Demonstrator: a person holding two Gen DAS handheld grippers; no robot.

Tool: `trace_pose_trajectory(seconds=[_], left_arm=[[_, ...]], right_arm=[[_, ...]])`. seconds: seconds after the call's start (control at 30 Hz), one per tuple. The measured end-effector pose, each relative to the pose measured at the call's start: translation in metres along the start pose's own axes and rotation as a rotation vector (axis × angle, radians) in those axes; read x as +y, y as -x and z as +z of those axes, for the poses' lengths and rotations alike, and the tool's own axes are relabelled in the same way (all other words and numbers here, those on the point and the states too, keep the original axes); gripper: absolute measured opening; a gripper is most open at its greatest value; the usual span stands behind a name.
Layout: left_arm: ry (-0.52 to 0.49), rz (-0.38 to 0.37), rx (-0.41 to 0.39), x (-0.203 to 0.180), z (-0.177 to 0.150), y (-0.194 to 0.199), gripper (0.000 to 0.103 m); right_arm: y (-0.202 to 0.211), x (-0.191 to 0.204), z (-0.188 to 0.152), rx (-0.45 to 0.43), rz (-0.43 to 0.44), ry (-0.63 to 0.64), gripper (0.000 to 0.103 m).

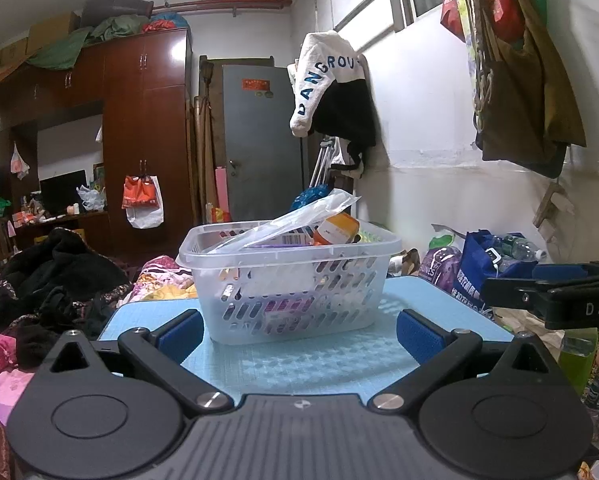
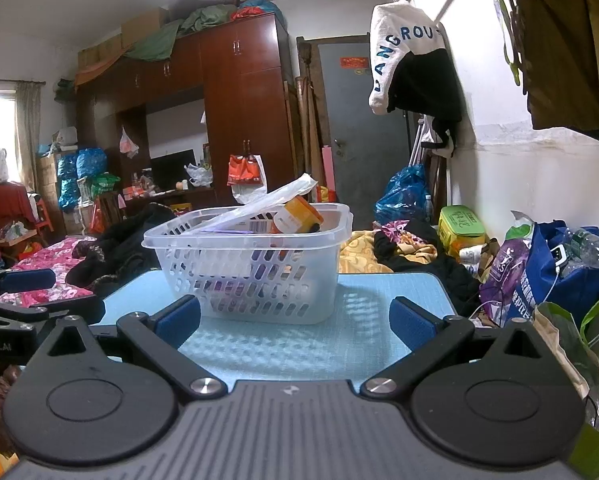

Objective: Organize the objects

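A clear plastic basket [image 1: 289, 280] is sitting at the centre of the frame on a light blue table [image 1: 307, 364], packed with an orange-capped bottle [image 1: 337, 229] and a clear plastic bag [image 1: 299, 216] poking above its rim. The left gripper [image 1: 299, 330] is hovering low in the foreground, its blue-padded fingers [image 1: 181, 332] spread wide and holding nothing, short of the basket. In the right wrist view the right gripper [image 2: 295, 322] is likewise standing wide apart and empty before the basket, which is sitting slightly left of centre. A white garment [image 1: 325, 80] is hanging at upper right.
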State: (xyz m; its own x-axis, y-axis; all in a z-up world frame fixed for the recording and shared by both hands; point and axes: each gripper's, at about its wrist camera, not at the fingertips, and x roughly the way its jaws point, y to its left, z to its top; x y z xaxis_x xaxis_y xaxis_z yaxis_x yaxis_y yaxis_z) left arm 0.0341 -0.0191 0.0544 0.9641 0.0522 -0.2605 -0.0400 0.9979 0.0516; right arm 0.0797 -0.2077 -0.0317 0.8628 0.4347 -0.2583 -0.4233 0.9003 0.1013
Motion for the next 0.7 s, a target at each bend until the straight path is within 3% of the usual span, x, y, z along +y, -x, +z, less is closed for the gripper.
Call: trace_pose_trajectory(seconds=[0.7], left_arm=[[0.001, -0.013, 0.000, -0.0004, -0.0007, -0.0015, 0.103]], right_arm=[[-0.0002, -0.0005, 0.0003, 0.002, 0.001, 0.000, 0.103]])
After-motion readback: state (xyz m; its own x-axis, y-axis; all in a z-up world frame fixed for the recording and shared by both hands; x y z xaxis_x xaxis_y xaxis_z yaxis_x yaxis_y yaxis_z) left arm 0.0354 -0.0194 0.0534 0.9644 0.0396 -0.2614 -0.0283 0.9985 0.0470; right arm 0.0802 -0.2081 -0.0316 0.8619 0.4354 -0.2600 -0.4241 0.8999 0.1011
